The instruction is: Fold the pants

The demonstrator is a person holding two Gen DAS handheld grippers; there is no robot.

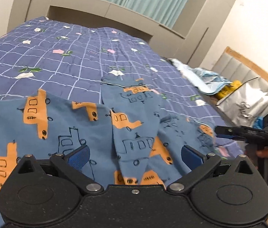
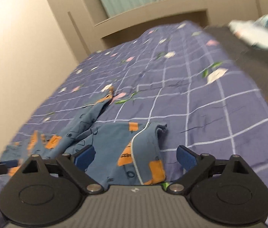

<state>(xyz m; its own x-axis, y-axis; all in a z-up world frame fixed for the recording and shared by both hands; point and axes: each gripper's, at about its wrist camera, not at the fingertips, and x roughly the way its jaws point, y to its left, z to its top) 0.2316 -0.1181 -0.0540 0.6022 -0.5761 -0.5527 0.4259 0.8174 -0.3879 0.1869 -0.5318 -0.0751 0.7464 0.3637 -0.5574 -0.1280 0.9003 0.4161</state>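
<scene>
Pants [image 1: 67, 125] lie rumpled and unfolded on the checked bedspread [image 1: 58, 60], at its near edge. Left gripper [image 1: 134, 154] and right gripper [image 2: 135, 154] both gape wide above the cloth, holding nothing. This looks like the opening step: each likely needs to pinch an edge and spread the legs flat.

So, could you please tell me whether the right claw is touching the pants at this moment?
Cannot tell. In the right wrist view, the right claw stands open with the pants lying between its fingers, but neither contact nor a gap shows plainly.

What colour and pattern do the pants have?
The pants are blue with orange and outlined vehicle prints, clearest in the left wrist view.
</scene>
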